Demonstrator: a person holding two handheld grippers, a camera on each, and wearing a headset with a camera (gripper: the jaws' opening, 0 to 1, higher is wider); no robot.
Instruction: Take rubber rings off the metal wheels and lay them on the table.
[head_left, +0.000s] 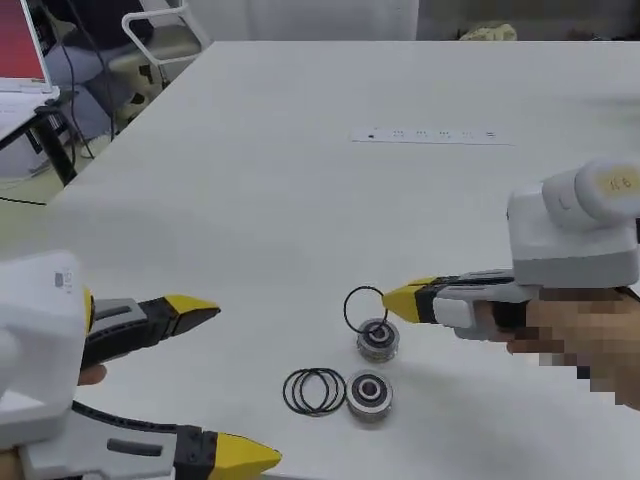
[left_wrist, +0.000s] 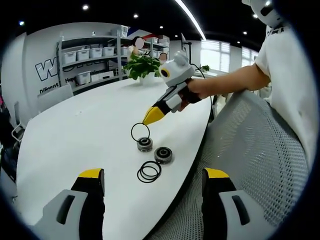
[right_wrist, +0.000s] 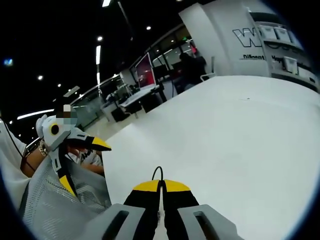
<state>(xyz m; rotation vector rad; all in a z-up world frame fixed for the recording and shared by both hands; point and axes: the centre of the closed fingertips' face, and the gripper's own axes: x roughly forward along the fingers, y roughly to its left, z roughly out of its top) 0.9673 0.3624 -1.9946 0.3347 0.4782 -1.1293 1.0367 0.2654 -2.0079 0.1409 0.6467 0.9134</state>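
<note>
White worktop (head_left: 300, 200) spans the frame; shelves (left_wrist: 90, 62) upper left. Right gripper (head_left: 396, 300) pinches a ring (head_left: 346, 308); left gripper (left_wrist: 153, 176) gapes wide.

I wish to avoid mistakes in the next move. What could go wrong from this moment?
1. The right gripper pinches the thin rubber ring only at its tips; it may slip out.
2. The ring's lower edge hangs at the far wheel, which nothing holds; a pull may drag or tip it.
3. A dragged wheel might knock the near wheel or the laid rings.
</note>
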